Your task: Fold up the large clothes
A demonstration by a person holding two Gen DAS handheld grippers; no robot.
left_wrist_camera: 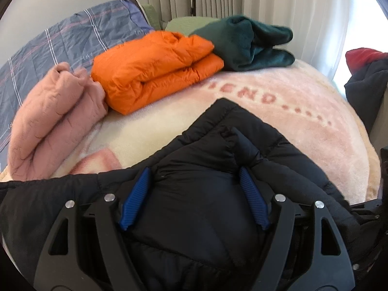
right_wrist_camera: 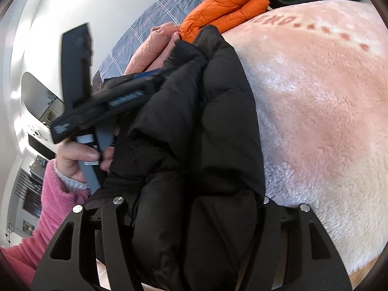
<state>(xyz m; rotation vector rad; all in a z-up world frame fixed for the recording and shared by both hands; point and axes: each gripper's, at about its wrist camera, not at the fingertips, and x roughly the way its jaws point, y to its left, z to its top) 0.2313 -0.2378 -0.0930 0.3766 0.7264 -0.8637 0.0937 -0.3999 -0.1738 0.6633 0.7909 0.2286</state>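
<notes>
My left gripper (left_wrist_camera: pixel 194 198) is clamped on a thick bunch of the black puffer jacket (left_wrist_camera: pixel 208 145), blue pads (left_wrist_camera: pixel 135 198) pressing in from both sides. The right gripper (right_wrist_camera: pixel 194 218) has the same jacket stuffed between its arms; its pads are buried, so I cannot tell whether they grip. The jacket lies at the near edge of the pink blanket (left_wrist_camera: pixel 303 111). Along the far edge sit three folded pieces: a pink garment (left_wrist_camera: pixel 53 121), an orange jacket (left_wrist_camera: pixel 155 70) and a dark green fleece (left_wrist_camera: pixel 245 43).
</notes>
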